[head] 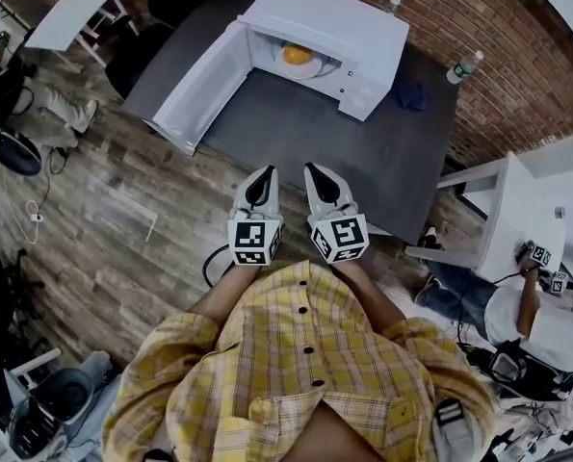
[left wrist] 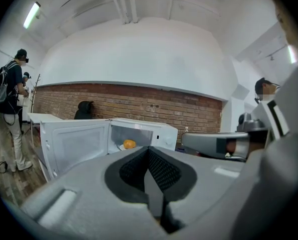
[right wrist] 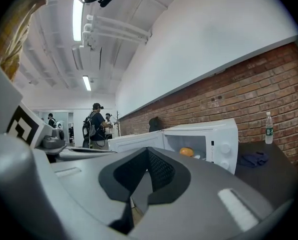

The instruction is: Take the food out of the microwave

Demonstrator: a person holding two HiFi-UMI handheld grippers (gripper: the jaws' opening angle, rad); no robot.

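Holding left gripper (head: 263, 173) and right gripper (head: 312, 171) side by side over the near edge of the dark table (head: 344, 152), well apart from the microwave (head: 334, 12) and both pointing to 12 o'clock. Showing jaws pressed together on each in both gripper views, nothing between them.

Sitting inside the microwave at 12 o'clock from the grippers: round orange food (head: 297, 54) on a white plate (head: 317, 68), door (head: 204, 85) standing open toward 9 o'clock and leaving the mouth clear.

Judging the food light, smooth and likely to roll — pinching it directly risking a slip or a squash. Judging the plate stiff, slick and breakable; taking it by the near rim at 6 o'clock looking safest, keeping it level. Needing jaws spread first, neither being able to take anything as it stands.

Lying at 3 o'clock of the microwave: blue cloth (head: 413, 94), bottle (head: 464, 67) standing beyond it near the wall.
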